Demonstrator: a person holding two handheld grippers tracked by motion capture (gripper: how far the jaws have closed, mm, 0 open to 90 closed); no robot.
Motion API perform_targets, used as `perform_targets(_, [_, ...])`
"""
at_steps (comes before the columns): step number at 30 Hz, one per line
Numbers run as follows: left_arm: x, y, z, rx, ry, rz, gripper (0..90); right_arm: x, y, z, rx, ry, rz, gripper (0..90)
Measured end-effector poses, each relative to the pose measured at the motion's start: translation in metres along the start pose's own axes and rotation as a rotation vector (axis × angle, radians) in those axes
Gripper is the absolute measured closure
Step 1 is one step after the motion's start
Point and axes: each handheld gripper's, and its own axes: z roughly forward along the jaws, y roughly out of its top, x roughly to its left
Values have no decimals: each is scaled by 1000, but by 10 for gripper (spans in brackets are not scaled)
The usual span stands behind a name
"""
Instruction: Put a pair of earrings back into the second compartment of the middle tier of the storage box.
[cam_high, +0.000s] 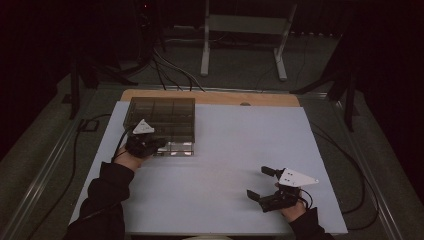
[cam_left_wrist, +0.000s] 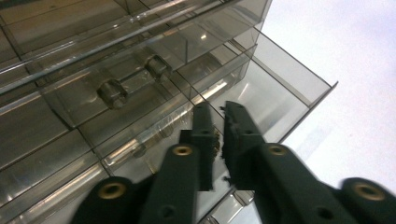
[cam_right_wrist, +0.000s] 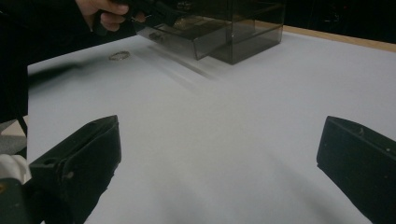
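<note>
- A smoky transparent drawer cabinet (cam_high: 162, 117) stands on the far left part of the white table (cam_high: 235, 165), close to the far edge where a strip of bare wood shows.
- In the high view one of its bottom drawers (cam_high: 175, 148) is pulled out toward the person, its front well clear of the cabinet face.
- In the left gripper view the open drawer (cam_left_wrist: 275, 100) shows as a clear-walled tray jutting out to the right, with shut drawers and their round knobs (cam_left_wrist: 112, 93) up and to the left of it.
- The left gripper (cam_high: 145, 144) sits at the cabinet's near left corner, just beside the pulled-out drawer, held by the person's left hand (cam_high: 131, 160).
- Its fingers (cam_left_wrist: 205, 135) are nearly clenched, with a narrow slit between them. Something small and dull glints in that slit, but it is too blurred to tell what it is or whether it is gripped.
- The tips point at the cabinet front, at the seam next to the open drawer.
- The right gripper (cam_high: 266, 186) rests low over the near right part of the table, well apart from the cabinet.
- Its fingers (cam_right_wrist: 79, 163) are released, spread wide with bare table between them.
- In the right gripper view a small ring-like thing (cam_right_wrist: 119, 55) lies on the table near the cabinet's front.
</note>
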Motion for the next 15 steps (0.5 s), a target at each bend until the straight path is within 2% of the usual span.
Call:
perform_targets(3, [1, 0, -1, -17, 5, -14, 784, 0, 0, 0, 1, 0, -3, 0])
perform_targets(7, [2, 1, -6, -48, 1, -36, 678, 1, 0, 0, -1, 0, -2, 0])
perform_targets(10, [3, 1, -8, -55, -13, -59, 629, 0, 0, 0, 1, 0, 0, 0])
perform_targets(15, [1, 2, -13, -61, -20, -64, 564, 0, 0, 0, 0, 0, -1, 0])
